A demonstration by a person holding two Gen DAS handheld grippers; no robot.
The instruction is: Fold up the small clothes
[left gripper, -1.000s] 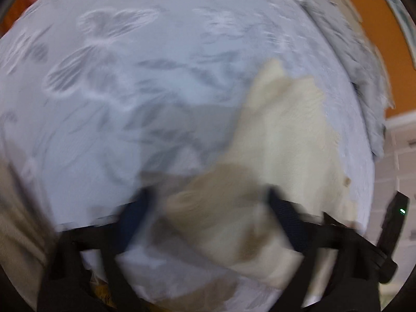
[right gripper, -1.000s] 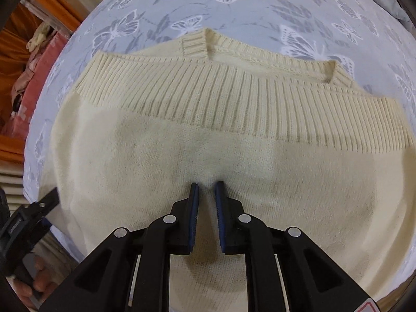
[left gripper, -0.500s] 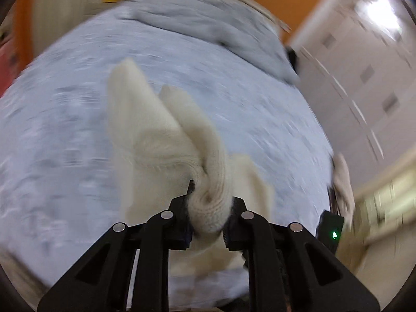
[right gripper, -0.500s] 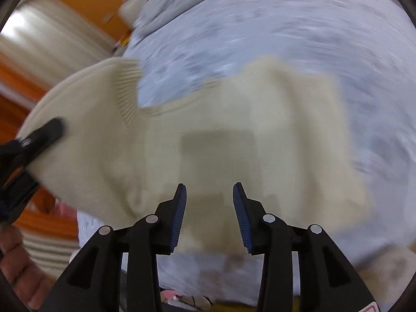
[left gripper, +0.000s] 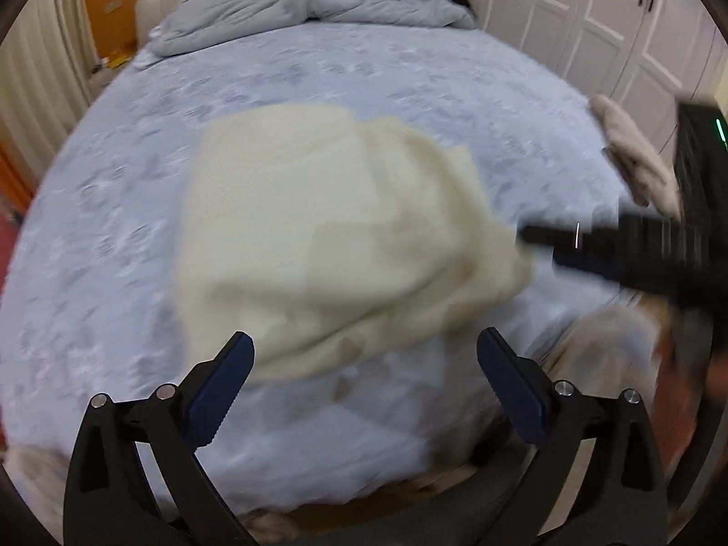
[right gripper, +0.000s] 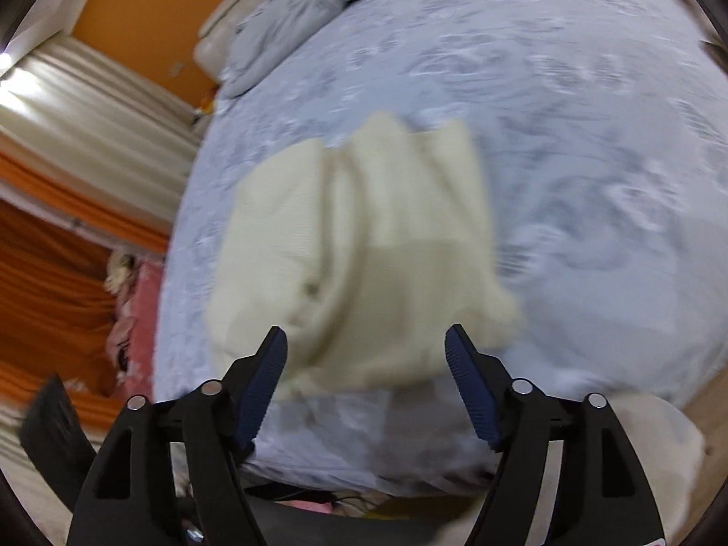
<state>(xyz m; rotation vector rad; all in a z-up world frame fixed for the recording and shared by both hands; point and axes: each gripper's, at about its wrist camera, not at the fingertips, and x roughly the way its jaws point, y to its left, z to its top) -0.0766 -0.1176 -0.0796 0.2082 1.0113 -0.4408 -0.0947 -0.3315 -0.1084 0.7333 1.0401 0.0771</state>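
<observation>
- one wide bed point(left gripper: 409, 91) with a pale blue sheet, printed with faint butterfly shapes, fills most of both views.
- a grey duvet point(left gripper: 309, 4) lies bunched at the far end of the bed, against a cream headboard point(right gripper: 218, 32).
- white wardrobe doors point(left gripper: 591, 13) stand at the right in the left wrist view; an orange wall point(right gripper: 150, 13), pale curtains point(right gripper: 82, 104) and orange fabric point(right gripper: 45, 273) show at the left in the right wrist view.
- the cream knitted sweater point(left gripper: 327, 236) lies on the sheet near the front edge of the bed, loosely folded over itself in uneven layers; the picture is blurred, so the exact folds are hard to tell.
- another beige cloth point(left gripper: 637, 159) lies at the right edge of the bed, well apart from the sweater.
- the left gripper point(left gripper: 364, 355) is above the front edge of the sweater; its jaws are opening and stand wide, and the blue pads point(left gripper: 218, 391) touch no cloth, so nothing is grasped.
- the right gripper point(right gripper: 366, 355) is also over the near part of the sweater point(right gripper: 364, 245); its jaws are opening too, with the sweater seen between them but lower, and the pads point(right gripper: 473, 391) do not press on it.
- in the left wrist view the right gripper point(left gripper: 614, 250) appears as a dark blurred shape just beside the right edge of the sweater.
</observation>
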